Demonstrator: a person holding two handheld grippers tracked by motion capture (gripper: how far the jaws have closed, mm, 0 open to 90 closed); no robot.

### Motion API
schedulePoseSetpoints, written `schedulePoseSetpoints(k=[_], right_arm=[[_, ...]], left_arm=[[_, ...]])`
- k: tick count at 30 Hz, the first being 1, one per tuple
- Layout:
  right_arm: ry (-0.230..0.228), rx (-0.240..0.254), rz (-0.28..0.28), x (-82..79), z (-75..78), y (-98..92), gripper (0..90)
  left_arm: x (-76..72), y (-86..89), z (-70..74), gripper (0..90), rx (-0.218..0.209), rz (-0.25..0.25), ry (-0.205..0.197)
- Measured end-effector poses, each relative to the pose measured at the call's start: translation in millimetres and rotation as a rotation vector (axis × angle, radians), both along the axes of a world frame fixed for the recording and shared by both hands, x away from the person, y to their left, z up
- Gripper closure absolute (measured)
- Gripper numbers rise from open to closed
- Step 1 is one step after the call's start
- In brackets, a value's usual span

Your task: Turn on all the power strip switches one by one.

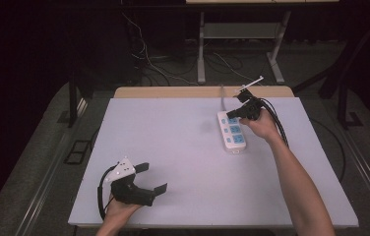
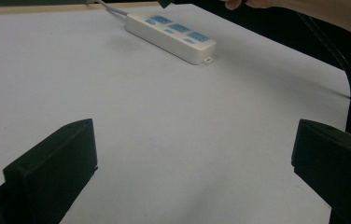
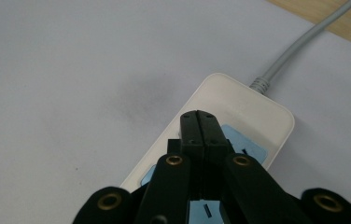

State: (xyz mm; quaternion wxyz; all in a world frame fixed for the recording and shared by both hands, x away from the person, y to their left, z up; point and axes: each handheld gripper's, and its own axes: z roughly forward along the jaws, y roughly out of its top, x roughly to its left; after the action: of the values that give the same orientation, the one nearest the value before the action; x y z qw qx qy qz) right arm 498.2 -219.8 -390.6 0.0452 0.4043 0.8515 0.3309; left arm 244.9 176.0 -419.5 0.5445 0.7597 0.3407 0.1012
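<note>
Your left gripper (image 1: 152,179) sat low near the table's (image 1: 183,167) near left corner, held in your left hand (image 1: 119,209), its jaws spread wide with nothing but bare white surface between them; in the left gripper view the two black jaws stood far apart at either side of the frame. Farther off, toward the far edge and right of the middle, lay the strip (image 1: 231,132), white with blue sockets, its length running near to far and its grey cord (image 1: 222,96) leaving over the far edge. Your right gripper (image 1: 231,114) hung over the strip's far end, gripped by your right hand (image 1: 262,125). In the right gripper view its jaws were pressed together, empty, tips just above the strip (image 3: 239,116) near the cord (image 3: 299,42) end.
</note>
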Motion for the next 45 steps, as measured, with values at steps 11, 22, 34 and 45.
schedulePoseSetpoints(k=[11, 22, 34, 45], right_arm=[[0.008, 0.026, -0.021, 6.4, -9.2, 1.9, 90.0], [0.012, 0.030, -0.032, 9.8, -17.4, 7.6, 90.0], [0.022, 0.040, -0.030, 10.8, -24.2, 12.6, 90.0], [-0.001, 0.018, -0.023, 9.3, -25.4, 15.3, 90.0]], left_arm=[[0.0, 0.1, 0.1, 0.0, 0.001, 0.000, -0.001], [0.1, 0.1, 0.0, 0.0, 0.004, -0.001, -0.001], [-0.1, -0.1, 0.1, 0.0, 0.005, -0.002, -0.003], [-0.4, -2.0, -0.2, 0.0, 0.006, -0.008, -0.002]])
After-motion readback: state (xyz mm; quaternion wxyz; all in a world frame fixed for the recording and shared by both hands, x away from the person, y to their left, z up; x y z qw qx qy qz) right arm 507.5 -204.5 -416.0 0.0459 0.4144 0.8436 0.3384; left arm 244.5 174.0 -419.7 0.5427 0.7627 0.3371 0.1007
